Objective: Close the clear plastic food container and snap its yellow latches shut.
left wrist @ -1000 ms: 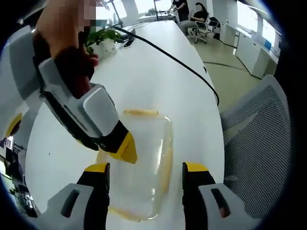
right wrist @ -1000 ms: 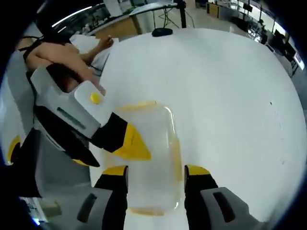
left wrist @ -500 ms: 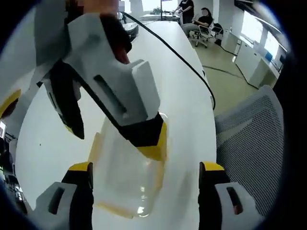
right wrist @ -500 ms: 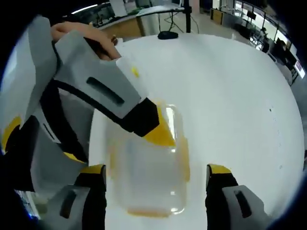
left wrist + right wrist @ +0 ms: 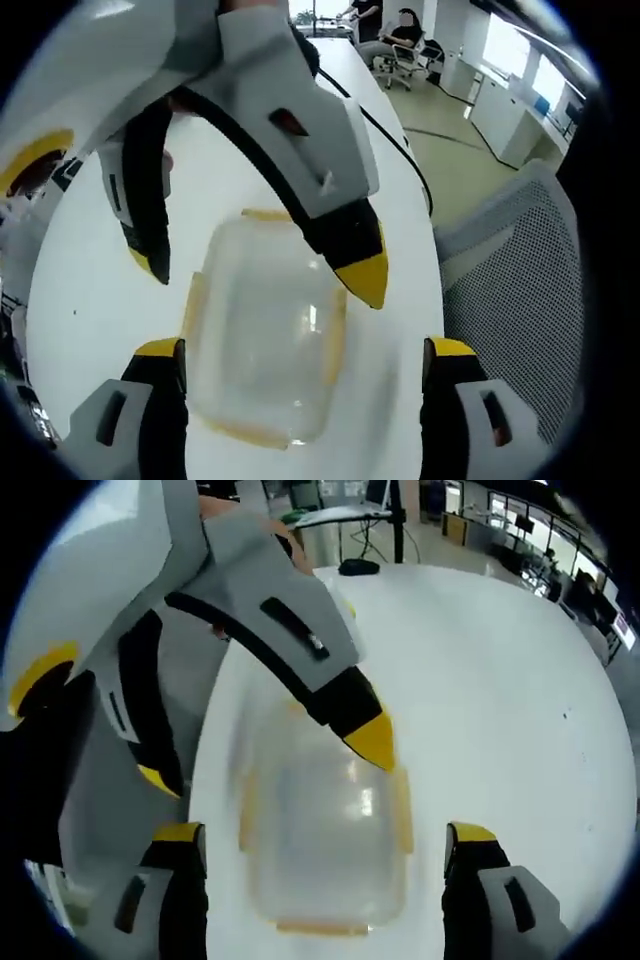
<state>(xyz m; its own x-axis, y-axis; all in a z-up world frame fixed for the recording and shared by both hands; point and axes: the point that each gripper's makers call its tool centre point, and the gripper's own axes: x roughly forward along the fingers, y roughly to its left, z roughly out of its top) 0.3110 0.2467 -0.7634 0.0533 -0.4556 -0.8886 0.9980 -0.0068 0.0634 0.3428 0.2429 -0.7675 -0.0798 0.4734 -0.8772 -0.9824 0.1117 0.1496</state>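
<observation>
A clear plastic food container point(image 5: 265, 335) with yellow latches point(image 5: 333, 340) along its sides sat flat on a white oval worktop point(image 5: 90, 290), its lid down on top. In the left gripper view it lay between the spread, yellow-tipped jaws of the left tool point(image 5: 305, 365), which were released and held nothing. The right tool point(image 5: 260, 250) reached in from above, its grey-and-white body covering much of the upper part of the picture; its jaws were also spread wide, one yellow tip hanging just beside the container's right edge and the other off to the container's left. Whether either tip touched the container could not be told.

In the right gripper view the container point(image 5: 325, 840) looked blurred, lying between the parted jaws of the right tool point(image 5: 325, 850). The left tool point(image 5: 265, 745) came in from the upper left, hiding part of the worktop point(image 5: 500, 700), with one yellow tip just over the container's far edge.

Around it, a black cable point(image 5: 400, 150) ran along the worktop toward its far end. A grey mesh office chair point(image 5: 520, 280) stood just beside the worktop's right edge. Farther off, a seated person point(image 5: 400, 30) sat in an office chair with another person standing near. In the right gripper view a dark stand base point(image 5: 358, 566) sat at the worktop's far end, with desks behind.
</observation>
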